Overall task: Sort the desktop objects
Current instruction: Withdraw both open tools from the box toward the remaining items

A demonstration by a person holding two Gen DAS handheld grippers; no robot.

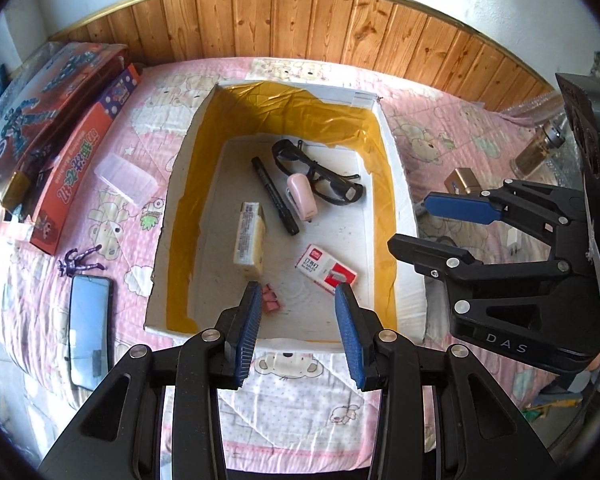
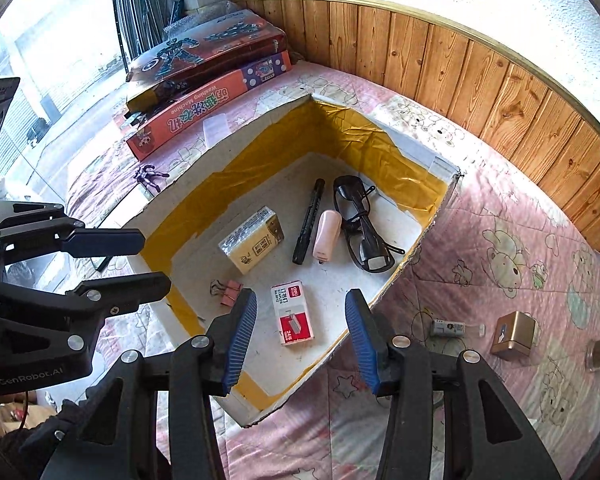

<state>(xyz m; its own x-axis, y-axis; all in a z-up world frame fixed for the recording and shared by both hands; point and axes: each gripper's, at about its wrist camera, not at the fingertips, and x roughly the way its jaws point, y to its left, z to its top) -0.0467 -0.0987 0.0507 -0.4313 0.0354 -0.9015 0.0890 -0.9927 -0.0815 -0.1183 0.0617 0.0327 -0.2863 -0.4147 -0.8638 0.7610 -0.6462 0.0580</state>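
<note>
Setting: a bed point(image 1: 300, 420) under a pink cartoon quilt is sitting against a wood-panelled wall, lit by strong window light.
Box: a white box point(image 1: 404, 280) with yellow-taped inner walls is lying open in the middle of the quilt.
Already in the box: a staple box point(image 2: 293, 312), a pink binder clip point(image 2: 231, 292), a tan pack point(image 2: 252, 240), a black marker point(image 2: 309, 228), a small pink stapler point(image 2: 326, 240) and dark glasses point(image 2: 360, 224) are resting on its floor.
Still outside, left side: a phone point(image 1: 89, 328), a purple figurine point(image 1: 80, 262) and a clear plastic case point(image 1: 126, 178) are lying on the quilt, near two stacked toy boxes point(image 1: 60, 128).
Still outside, right side: a gold cube point(image 2: 514, 334), a small white item point(image 2: 448, 328) and a brown bottle point(image 1: 538, 152) are waiting beside the box.
Left gripper point(image 1: 298, 316): it is hovering above the near end of the box, fingers parted about halfway, holding nothing.
Right gripper point(image 2: 300, 320): it is hanging over the staple box, fingers spread and empty.
Step in hand: probably moving off to fetch a next loose item.
Doing it well: each hand should be taking what lies on its own side, approaching from above, straddling the item's narrow side, and closing only once the fingers are reaching the quilt.
</note>
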